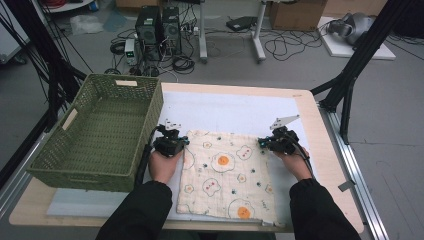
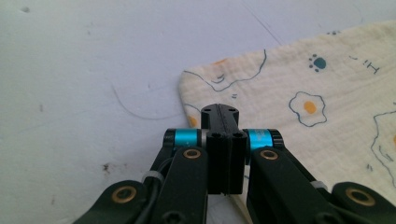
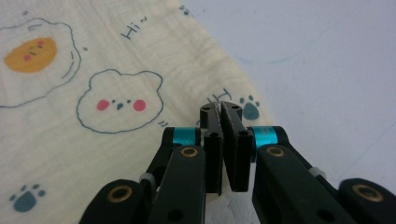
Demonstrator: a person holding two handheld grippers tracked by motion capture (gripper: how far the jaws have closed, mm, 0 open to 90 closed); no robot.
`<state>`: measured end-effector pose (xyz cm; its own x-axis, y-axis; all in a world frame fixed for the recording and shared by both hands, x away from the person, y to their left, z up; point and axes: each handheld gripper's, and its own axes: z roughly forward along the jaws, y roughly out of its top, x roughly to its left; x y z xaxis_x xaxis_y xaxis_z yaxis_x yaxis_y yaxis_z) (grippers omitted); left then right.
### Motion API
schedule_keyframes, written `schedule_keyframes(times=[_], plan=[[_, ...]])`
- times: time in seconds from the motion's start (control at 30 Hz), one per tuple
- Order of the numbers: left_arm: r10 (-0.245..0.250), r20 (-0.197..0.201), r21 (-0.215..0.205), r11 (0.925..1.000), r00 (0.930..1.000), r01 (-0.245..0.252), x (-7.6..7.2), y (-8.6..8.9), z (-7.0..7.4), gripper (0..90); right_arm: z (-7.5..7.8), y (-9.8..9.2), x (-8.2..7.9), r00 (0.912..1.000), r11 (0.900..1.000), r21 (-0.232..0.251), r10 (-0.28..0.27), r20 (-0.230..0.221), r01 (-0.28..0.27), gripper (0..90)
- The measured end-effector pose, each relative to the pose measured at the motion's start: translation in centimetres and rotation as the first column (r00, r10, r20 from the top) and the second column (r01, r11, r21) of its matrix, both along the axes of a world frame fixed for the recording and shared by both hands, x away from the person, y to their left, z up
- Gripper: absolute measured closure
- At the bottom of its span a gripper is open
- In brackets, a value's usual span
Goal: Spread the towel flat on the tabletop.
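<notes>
1. Looking down from the high view, we saw a cream cloth [image 1: 226,175] printed with fried eggs and bears lying flat on the white surface [image 1: 235,112], to the right of a green woven basket [image 1: 100,132]. Its long axis ran from the far edge toward the person, slightly skewed. The left gripper [image 1: 172,142] sat at the far left corner and the right gripper [image 1: 278,141] at the far right corner.

2. Turning to the left gripper view, we found the fingers [image 2: 219,116] together at the cloth's corner [image 2: 280,98]; whether fabric was pinched between them we could not tell for certain, though the tip lay right on the hem.

3. Turning to the right gripper view, we saw the fingers [image 3: 223,114] closed at the cloth's edge [image 3: 116,93], beside a small paw print [image 3: 251,110], seemingly nipping the hem.

4. We judged the step in hand to be gripping both far corners, probably to begin a fold. The next move would call for lifting both corners evenly and carrying them toward the near edge, keeping the hem taut.
</notes>
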<state>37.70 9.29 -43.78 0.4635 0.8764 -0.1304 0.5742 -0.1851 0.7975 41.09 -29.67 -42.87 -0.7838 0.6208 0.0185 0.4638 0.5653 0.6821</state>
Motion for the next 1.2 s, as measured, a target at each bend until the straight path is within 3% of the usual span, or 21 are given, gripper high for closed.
schedule_keyframes(times=[0.1,0.17,0.2,0.27,0.37,0.47,0.53,0.57,0.63,0.67,0.87,1.2], plan=[[0.003,0.001,0.001,1.0,1.0,-0.003,0.1,0.1,-0.1,89.6,0.9,0.2,0.4,0.9997,1.0,0.016,-0.008,0.024,0.007,87.5],[0.001,-0.005,0.003,1.0,1.0,-0.001,0.3,0.2,-0.3,88.3,0.8,0.2,0.7,0.9998,1.0,0.007,-0.014,0.015,0.014,87.1],[0.008,-0.012,-0.008,0.9999,0.9999,-0.008,0.4,0.1,-0.5,82.1,0.6,0.2,0.8,0.9998,1.0,0.003,-0.019,0.005,0.019,84.2],[0.009,-0.028,-0.017,0.9998,0.9996,-0.01,0.6,0.1,-0.7,75.7,0.1,-0.1,1.1,0.9987,0.999,0.02,-0.049,-0.018,0.049,69.7],[0.038,-0.064,-0.057,0.9975,0.9972,-0.042,0.9,0.0,-1.1,71.3,-0.7,-0.4,1.2,0.9962,0.997,0.02,-0.078,-0.038,0.079,62.4],[0.059,-0.066,-0.065,0.9959,0.9961,-0.063,1.0,-0.1,-1.3,72.4,-1.1,-0.5,1.1,0.9955,0.995,0.052,-0.087,-0.038,0.088,66.1],[0.065,-0.054,-0.039,0.997,0.9964,-0.067,0.9,-0.3,-1.3,74.1,-1.3,-0.5,1.0,0.9967,0.995,0.06,-0.076,-0.03,0.078,73.6],[0.057,-0.046,-0.026,0.998,0.9973,-0.058,0.9,-0.3,-1.3,78.5,-1.3,-0.4,0.9,0.9969,0.995,0.064,-0.073,-0.029,0.075,78.6],[0.044,-0.063,-0.055,0.9973,0.9971,-0.047,0.9,-0.2,-1.3,86.8,-1.3,-0.2,0.8,0.9975,0.996,0.07,-0.059,-0.039,0.062,85.0],[0.038,-0.058,-0.042,0.9983,0.9976,-0.041,0.8,-0.3,-1.2,87.5,-1.2,-0.2,0.8,0.9977,0.996,0.069,-0.052,-0.042,0.055,86.4],[0.022,-0.044,-0.032,0.9992,0.9988,-0.023,0.5,-0.2,-0.8,88.4,-0.9,-0.1,0.5,0.9985,0.997,0.071,-0.031,-0.045,0.034,87.4],[0.01,-0.01,-0.03,0.9995,0.9999,-0.01,0.0,0.0,-0.1,88.5,-0.4,-0.4,0.2,0.9982,0.992,0.118,-0.03,-0.051,0.036,87.6]])
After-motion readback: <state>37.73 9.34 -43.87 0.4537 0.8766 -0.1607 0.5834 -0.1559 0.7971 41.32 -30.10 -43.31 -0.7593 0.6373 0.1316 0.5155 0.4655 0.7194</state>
